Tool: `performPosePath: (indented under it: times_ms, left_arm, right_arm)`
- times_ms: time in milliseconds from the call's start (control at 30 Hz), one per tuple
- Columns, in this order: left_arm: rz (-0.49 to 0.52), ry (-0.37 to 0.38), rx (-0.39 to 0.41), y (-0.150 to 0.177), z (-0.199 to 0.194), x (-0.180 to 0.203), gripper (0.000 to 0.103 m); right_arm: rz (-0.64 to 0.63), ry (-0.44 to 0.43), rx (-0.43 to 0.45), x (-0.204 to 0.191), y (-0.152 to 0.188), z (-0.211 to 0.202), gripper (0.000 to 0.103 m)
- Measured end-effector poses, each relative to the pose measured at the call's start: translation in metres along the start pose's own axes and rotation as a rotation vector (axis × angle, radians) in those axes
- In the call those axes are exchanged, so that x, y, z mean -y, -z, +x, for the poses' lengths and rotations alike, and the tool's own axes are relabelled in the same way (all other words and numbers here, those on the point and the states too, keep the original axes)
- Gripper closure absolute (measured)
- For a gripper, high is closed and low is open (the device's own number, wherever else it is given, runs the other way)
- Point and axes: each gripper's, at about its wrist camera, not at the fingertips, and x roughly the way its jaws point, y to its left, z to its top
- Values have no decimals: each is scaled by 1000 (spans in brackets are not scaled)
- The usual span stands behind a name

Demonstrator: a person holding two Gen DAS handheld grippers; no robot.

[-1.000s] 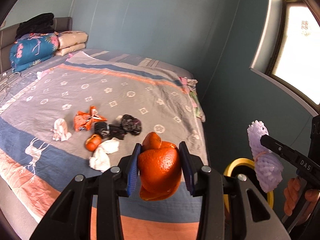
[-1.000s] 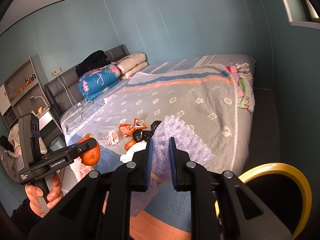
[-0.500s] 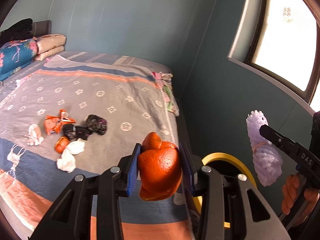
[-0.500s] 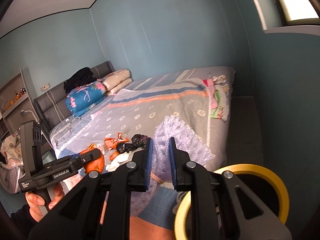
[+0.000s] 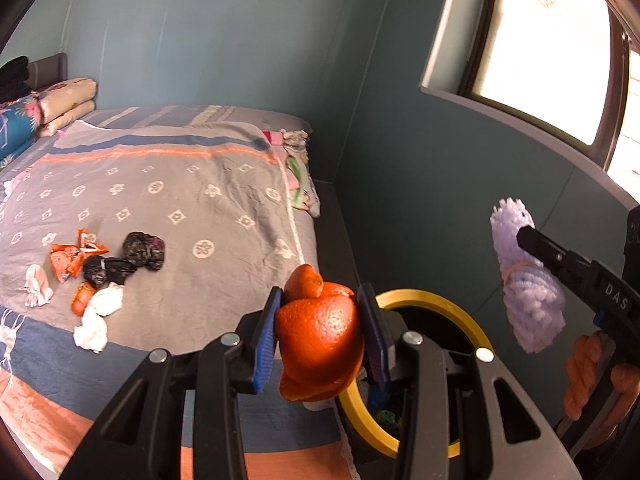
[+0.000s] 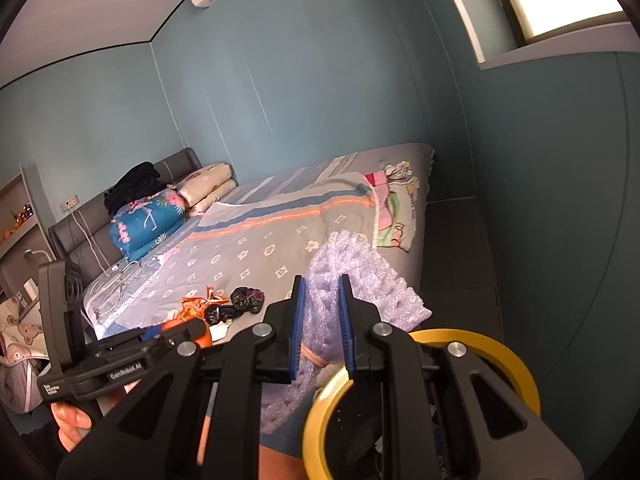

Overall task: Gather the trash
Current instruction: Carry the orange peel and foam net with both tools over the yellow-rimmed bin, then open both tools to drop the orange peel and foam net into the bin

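Note:
My left gripper (image 5: 320,320) is shut on a piece of orange peel (image 5: 320,340), held just left of a black bin with a yellow rim (image 5: 436,304) on the floor beside the bed. My right gripper (image 6: 322,312) is shut on a roll of purple foam netting (image 6: 360,276), above the near edge of the same yellow-rimmed bin (image 6: 472,336). In the left wrist view that purple netting (image 5: 528,300) hangs to the right of the bin. More trash lies on the bed: an orange wrapper (image 5: 70,258), black wrappers (image 5: 128,258), white tissues (image 5: 98,316).
The bed (image 5: 180,184) with a grey patterned cover fills the left. Folded quilts and pillows (image 6: 160,216) are stacked at its head. A dark strip of floor (image 6: 452,248) runs between bed and teal wall. A window (image 5: 540,48) is at upper right.
Both grippers have swung right, away from the bed toward the bin. The yellow rim now shows more fully under them. The trash pile has slid left in view. Both grips are unchanged.

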Motion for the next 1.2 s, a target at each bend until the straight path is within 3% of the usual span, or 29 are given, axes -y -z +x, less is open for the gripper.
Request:
performPosePath:
  times_ms: [700,933,1200]
  left_arm:
    - [157,103,-142,23,73,75,67]
    - [168,132,-173,34,85,84,66]
    - [133,132,-156,33,78,75,47]
  right_arm:
    - [102,69,-35,69,21,11,86]
    - [150,83,-61,85,29,19,84]
    - [187,83,-43,92,32,19,72]
